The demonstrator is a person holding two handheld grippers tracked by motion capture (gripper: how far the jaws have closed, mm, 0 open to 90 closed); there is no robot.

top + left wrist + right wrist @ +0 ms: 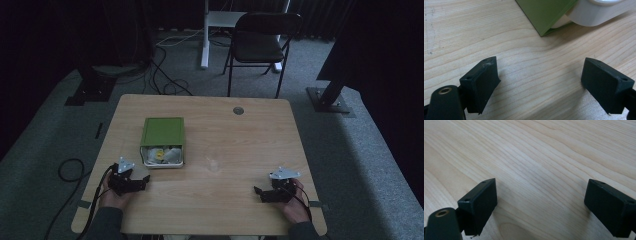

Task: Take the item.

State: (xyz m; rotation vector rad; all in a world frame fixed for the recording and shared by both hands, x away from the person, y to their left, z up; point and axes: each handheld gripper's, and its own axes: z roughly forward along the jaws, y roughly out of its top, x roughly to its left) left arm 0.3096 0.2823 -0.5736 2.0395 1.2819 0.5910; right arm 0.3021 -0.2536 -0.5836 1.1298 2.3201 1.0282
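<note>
Green-lidded box (162, 141) sits left of centre on the wooden table (225, 210), its white tray slid out toward the near side and holding small white and yellow items (too small to identify). Left gripper (145, 181), just near of it, and right gripper (257, 191), well apart at the near right, both rest with jaws spread wide and empty.

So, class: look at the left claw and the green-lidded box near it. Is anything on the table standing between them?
Nothing visible does. The left claw sits open on the table, and in the left gripper view bare wood runs from its jaws to the green-lidded box. The small clear object lies off to the box's right, out of the path.
</note>
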